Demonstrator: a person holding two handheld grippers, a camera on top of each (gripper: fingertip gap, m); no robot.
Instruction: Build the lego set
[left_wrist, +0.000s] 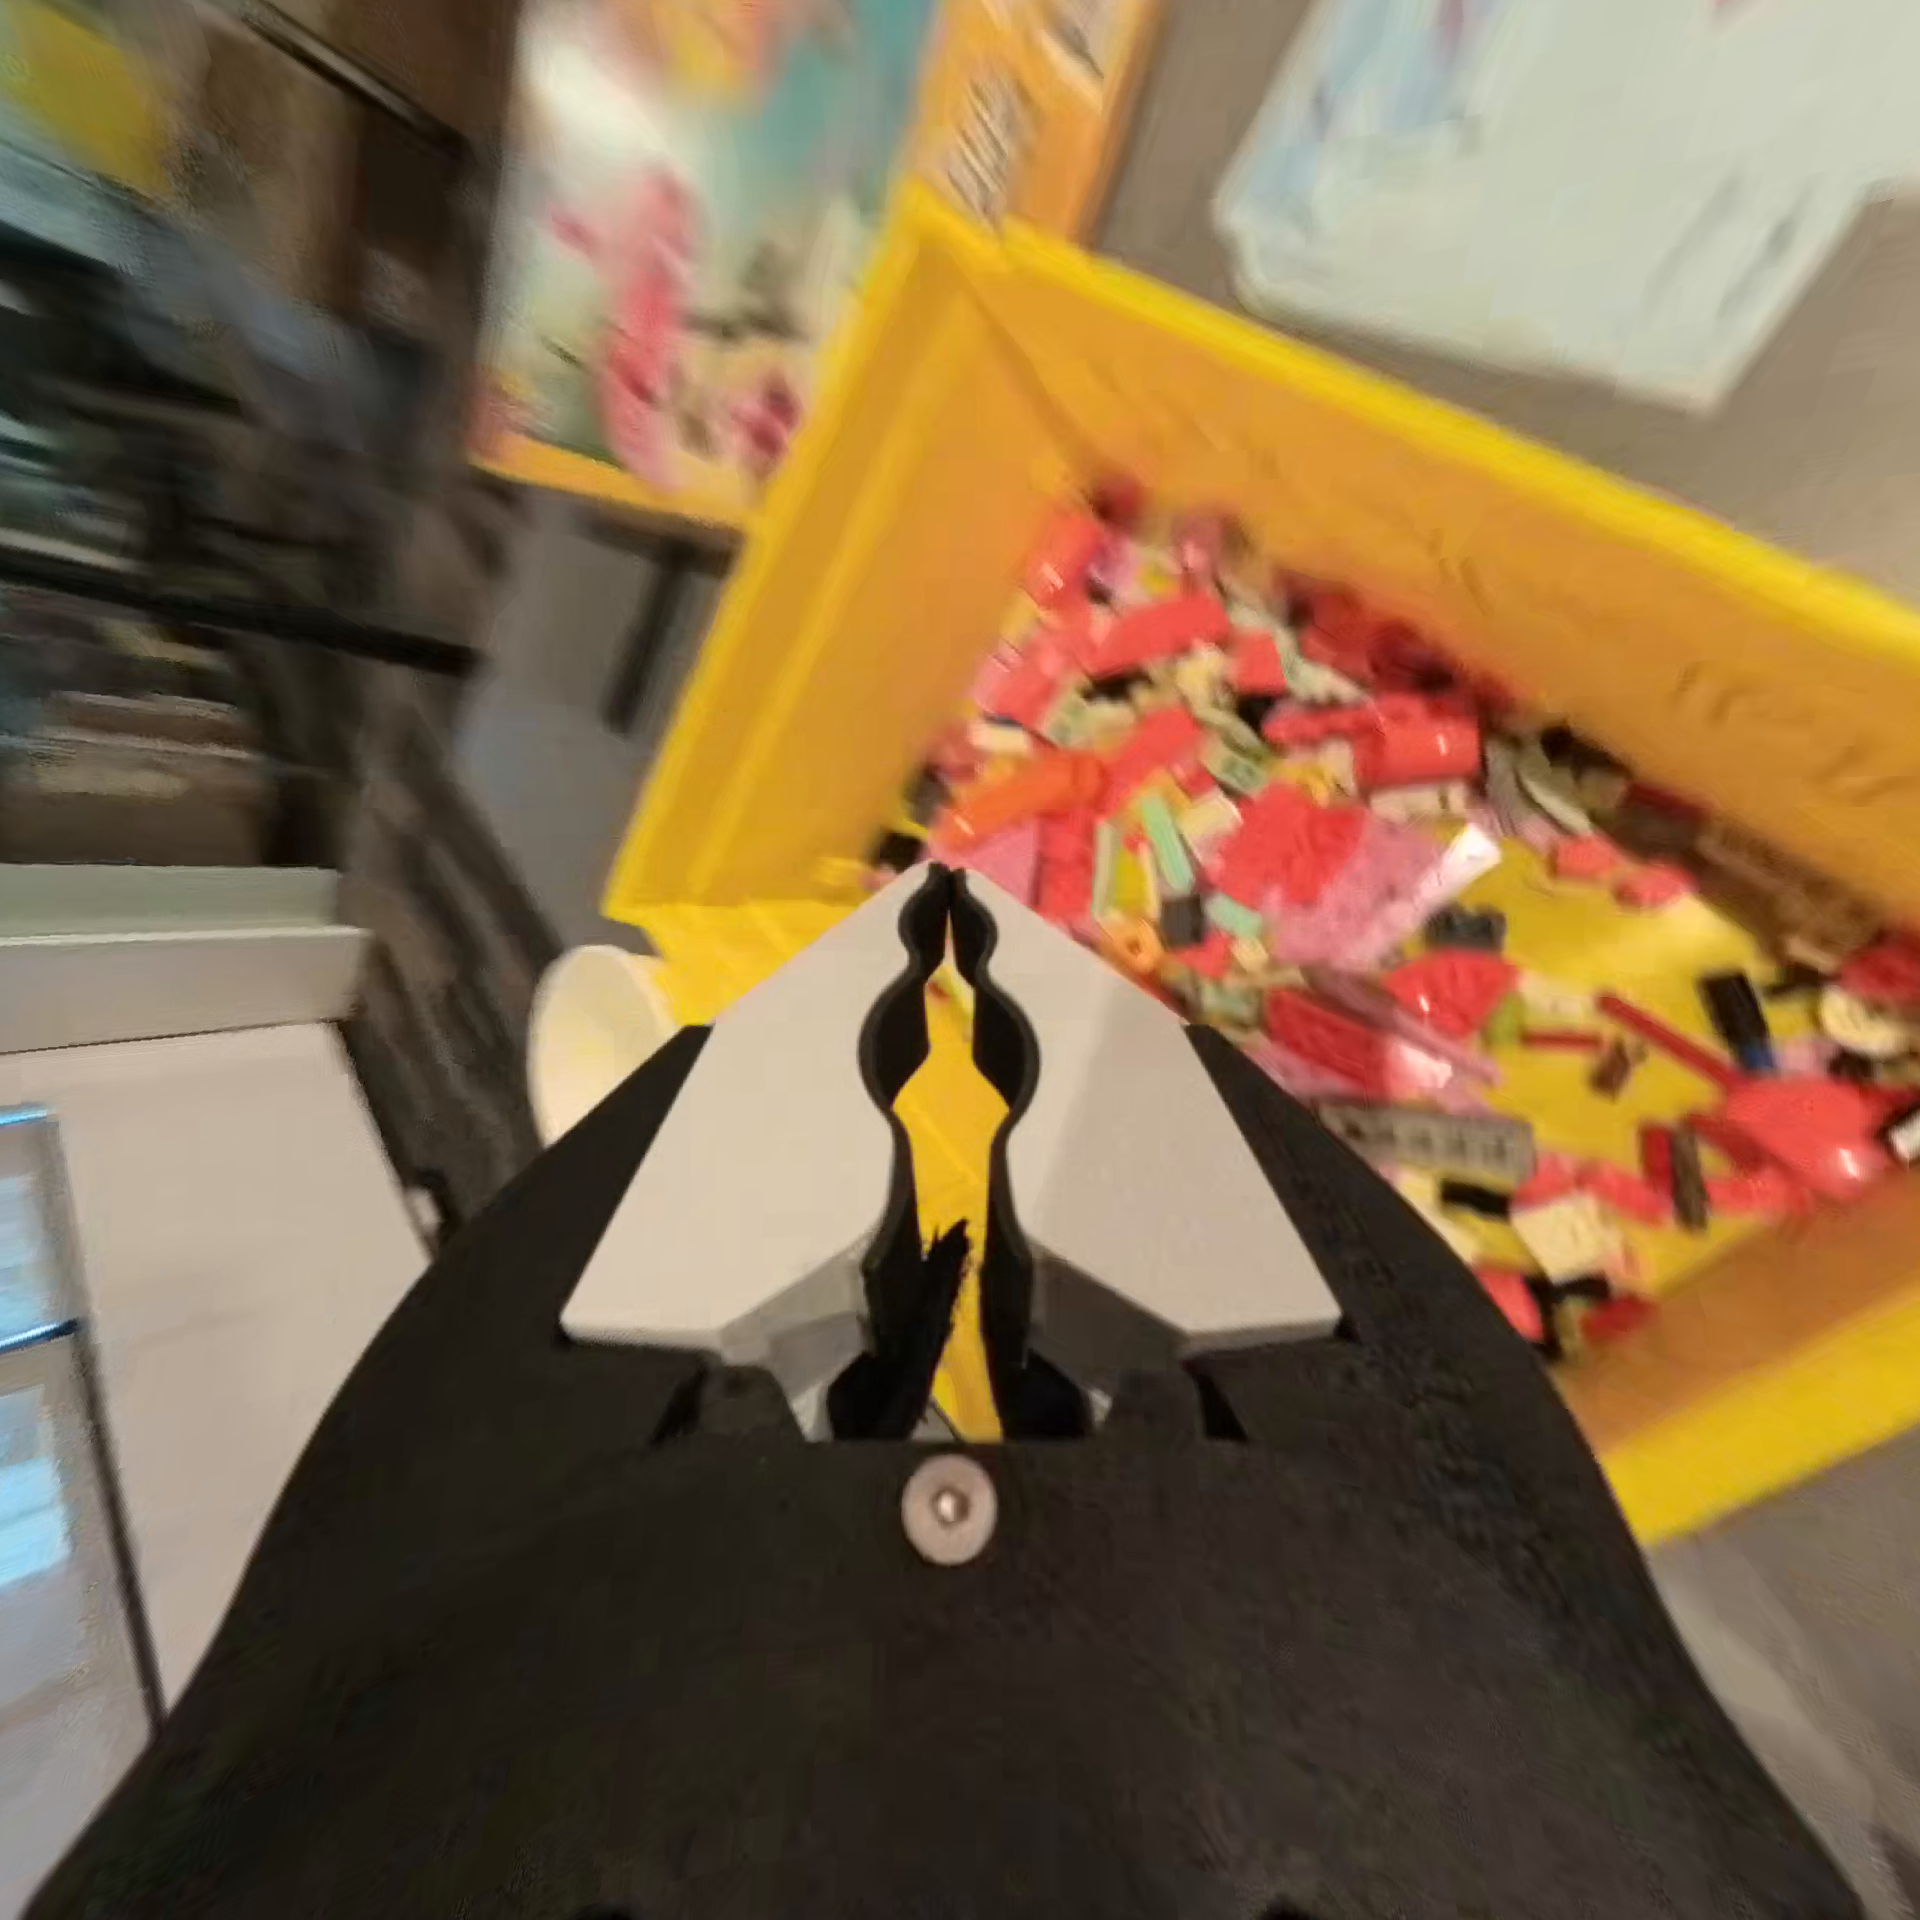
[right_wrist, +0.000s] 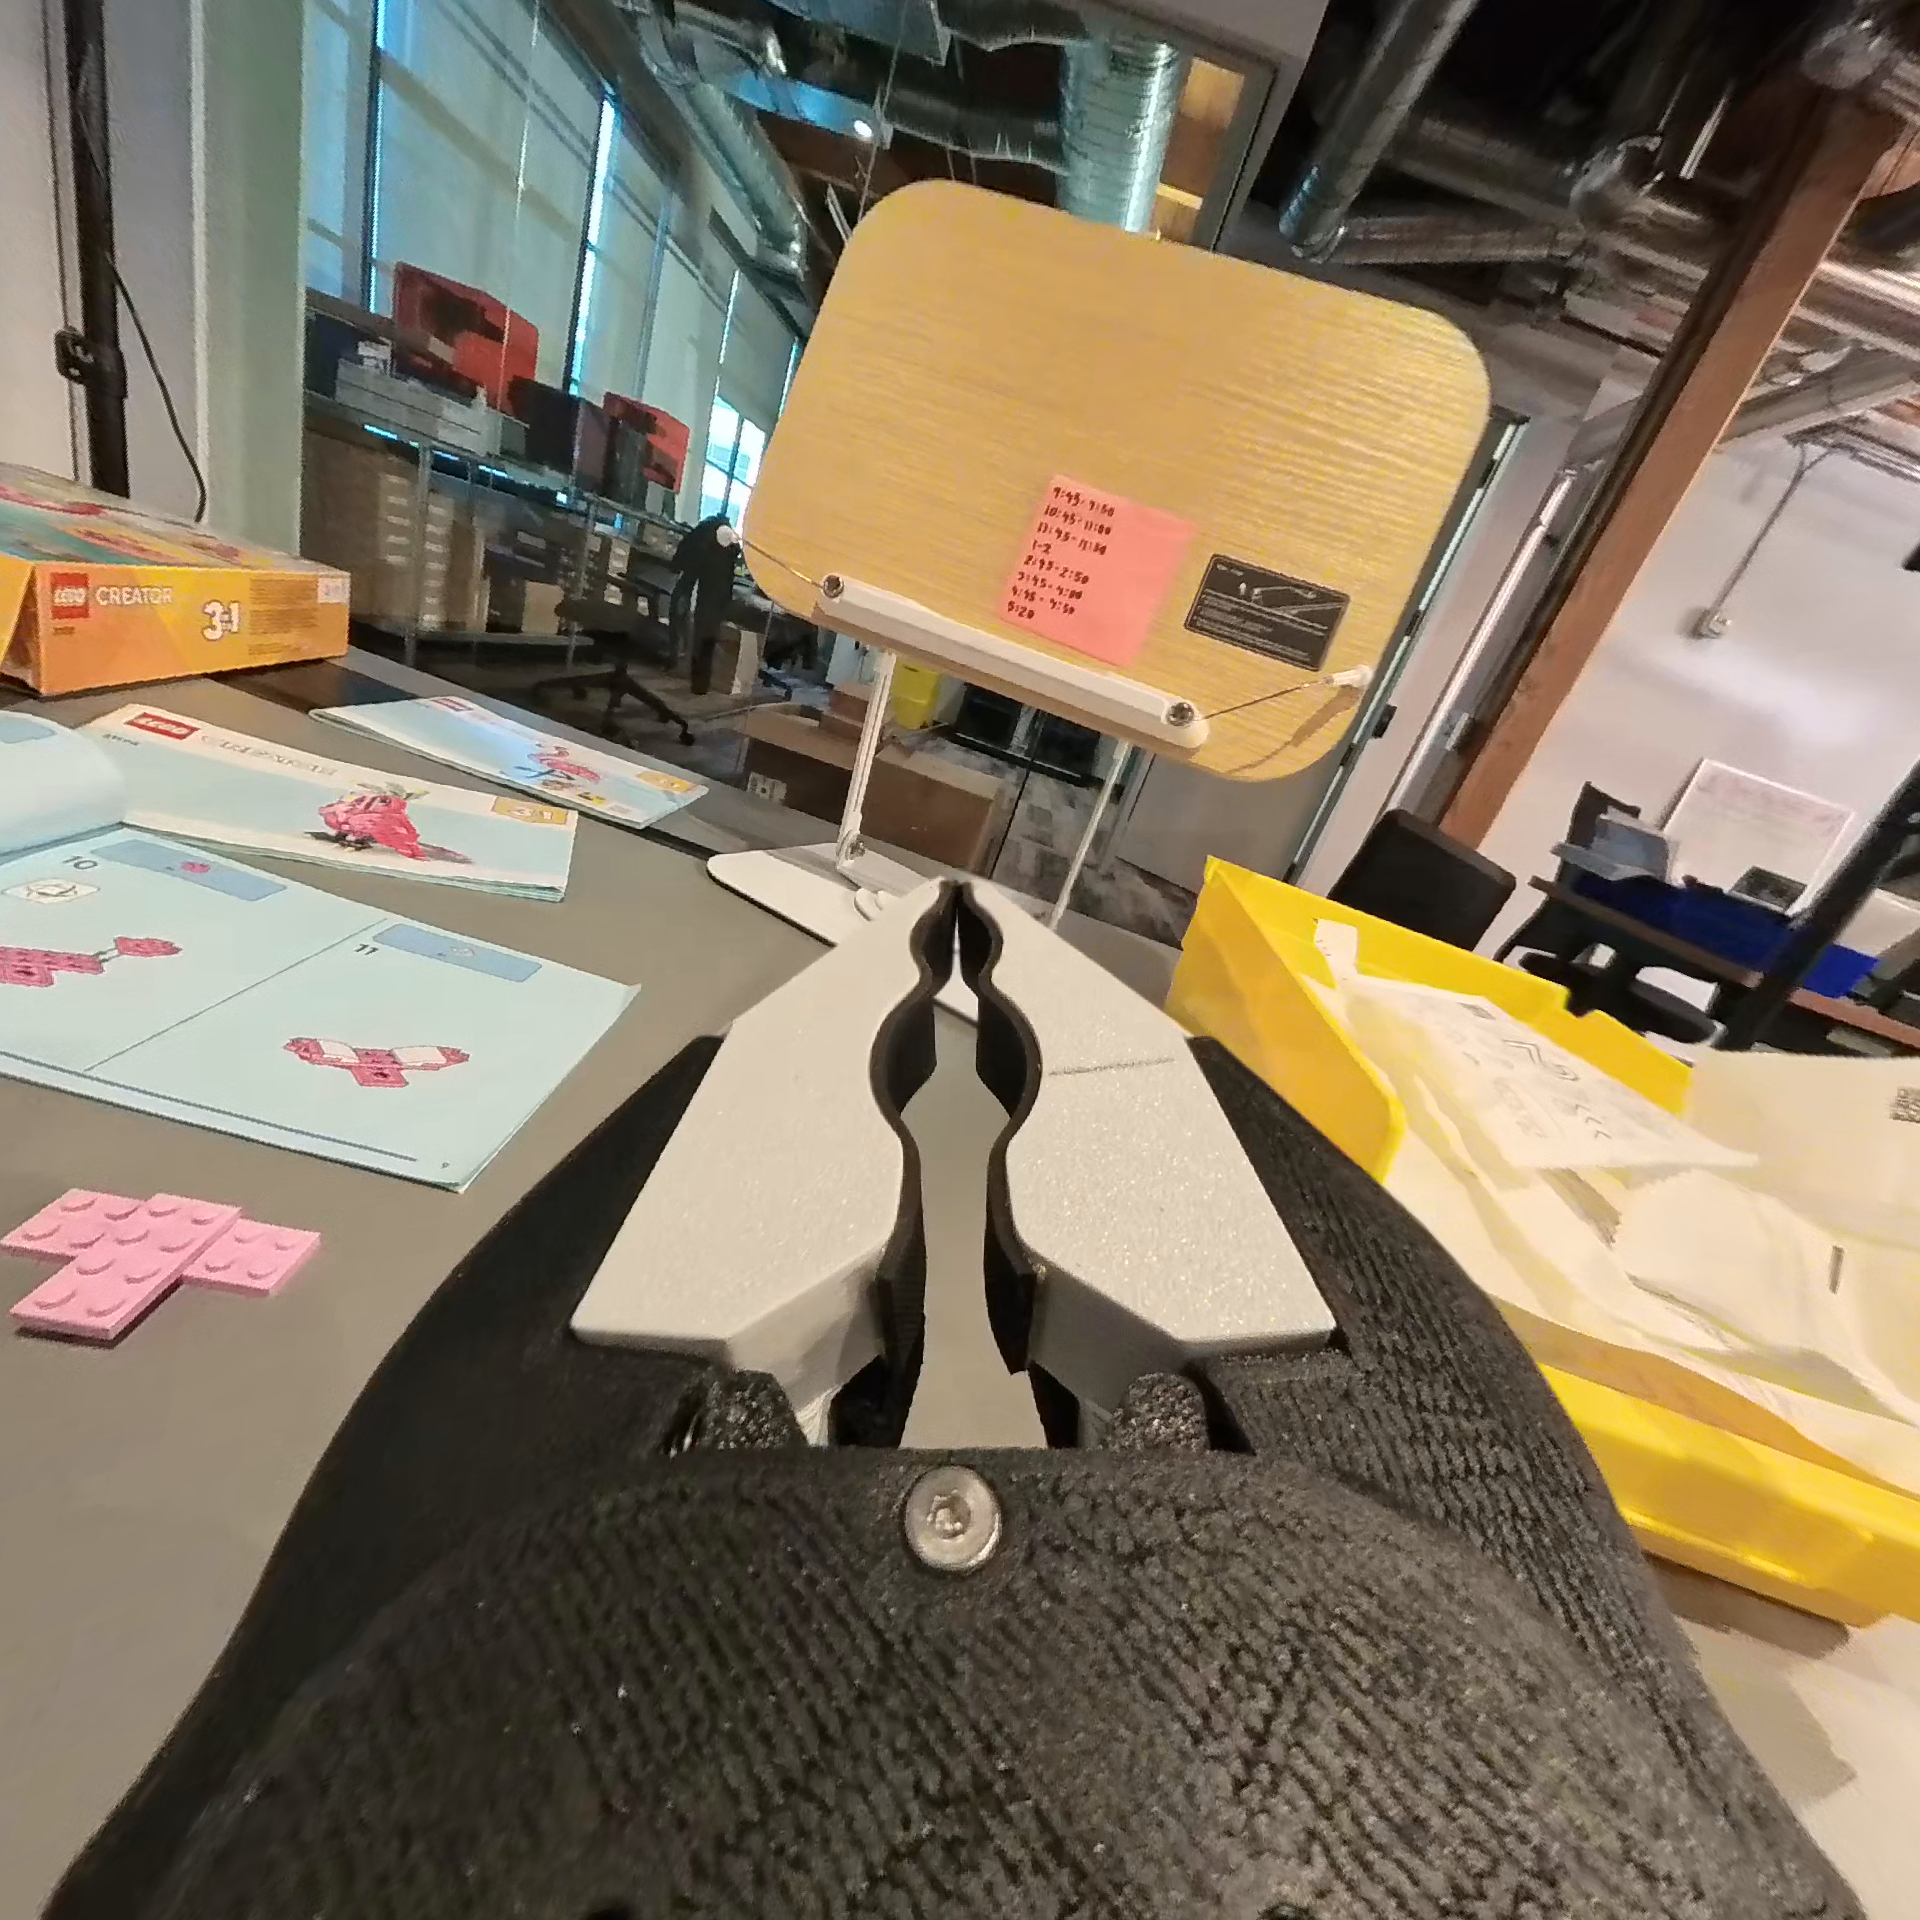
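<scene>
My left gripper (left_wrist: 948, 875) is shut and empty, held above the near left corner of a yellow bin (left_wrist: 935, 499) full of loose red, pink and mixed lego pieces (left_wrist: 1299, 862); this view is blurred. My right gripper (right_wrist: 956, 896) is shut and empty, just above the grey table (right_wrist: 208, 1507). A small build of pink lego plates (right_wrist: 145, 1257) lies on the table to its left. An open light-blue instruction booklet (right_wrist: 312, 997) lies beyond the plates.
Two more booklets (right_wrist: 343, 810) and the orange set box (right_wrist: 177, 613) lie at the far left. A wooden book stand (right_wrist: 1122, 416) stands ahead. A yellow bin (right_wrist: 1299, 1039) with paper and plastic bags sits right. A white cup (left_wrist: 592, 1029) stands by the brick bin. One gripper's finger ends stand about 65 centimetres off the other's.
</scene>
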